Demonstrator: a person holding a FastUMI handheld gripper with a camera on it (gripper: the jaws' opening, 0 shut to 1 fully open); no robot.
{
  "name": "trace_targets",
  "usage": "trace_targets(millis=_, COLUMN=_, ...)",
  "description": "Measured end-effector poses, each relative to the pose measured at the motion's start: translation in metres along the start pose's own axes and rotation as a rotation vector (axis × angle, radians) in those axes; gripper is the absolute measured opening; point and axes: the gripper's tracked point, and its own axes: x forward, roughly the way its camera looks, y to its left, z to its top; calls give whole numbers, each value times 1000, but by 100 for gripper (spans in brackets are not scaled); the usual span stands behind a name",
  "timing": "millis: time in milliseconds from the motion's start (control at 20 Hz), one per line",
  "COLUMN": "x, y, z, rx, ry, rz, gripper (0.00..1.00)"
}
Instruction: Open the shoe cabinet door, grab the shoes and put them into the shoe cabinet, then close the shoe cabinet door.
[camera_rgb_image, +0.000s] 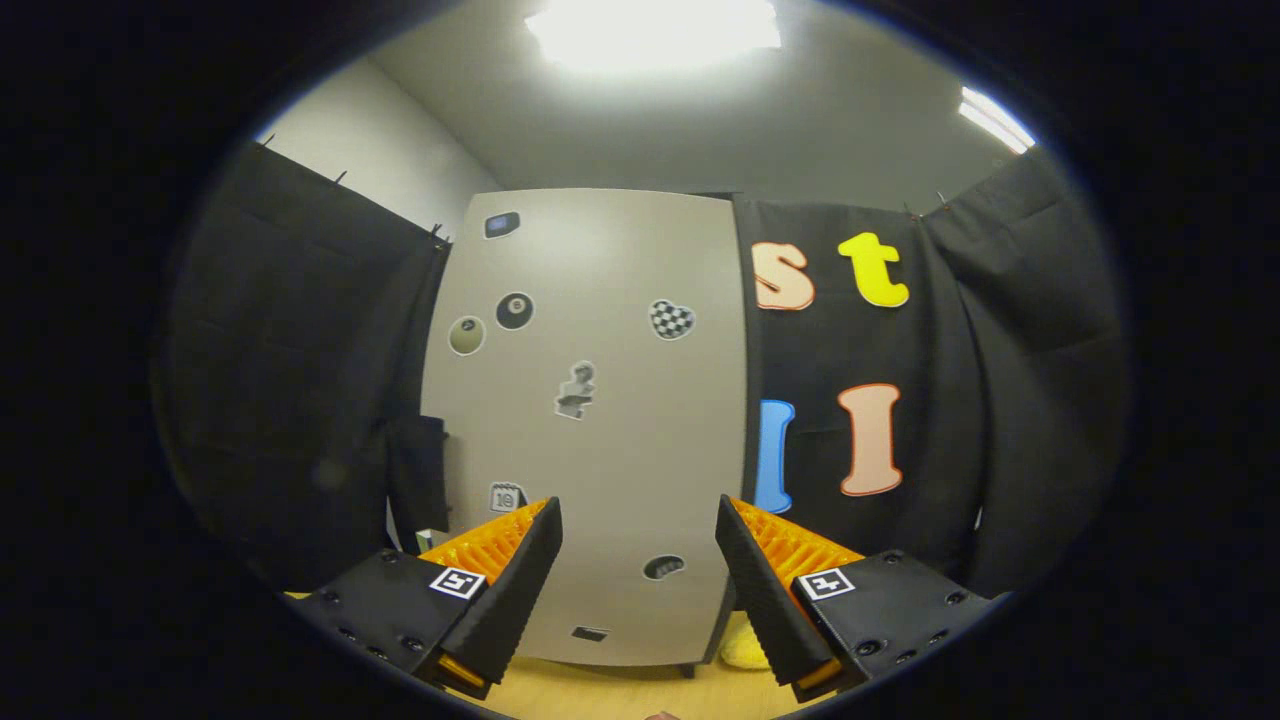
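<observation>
Shoe cabinet door (590, 420) stands upright at the centre of the frame, a pale flat panel carrying several stickers (672, 319), and it appears to lie flush with the cabinet, so I judge it closed. Its foot rests on the light wooden bench (620, 690) at the lower centre. At the lower right of the panel, just beside the cabinet's bottom corner, a soft yellow thing (745, 648) peeks out; it may be one of the shoes, but too little shows to tell.

The tool (640, 545) is held wide, its two fingers well apart with nothing between them, pointed squarely at the lower half of the door and short of touching it. That squared-up, spread hold suits either an approach to pull the door open or a retreat once it has been shut.

A closed door fits both an unloaded cabinet and a finished job; the inside is hidden.
</observation>
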Motion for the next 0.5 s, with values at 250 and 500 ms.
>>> trace_targets(millis=250, x=-45, y=-84, z=-2, rx=17, ry=-2, rz=-139, gripper=98)
trace_targets(millis=500, x=-82, y=-134, z=-5, rx=-5, ry=3, rz=-218, gripper=98)
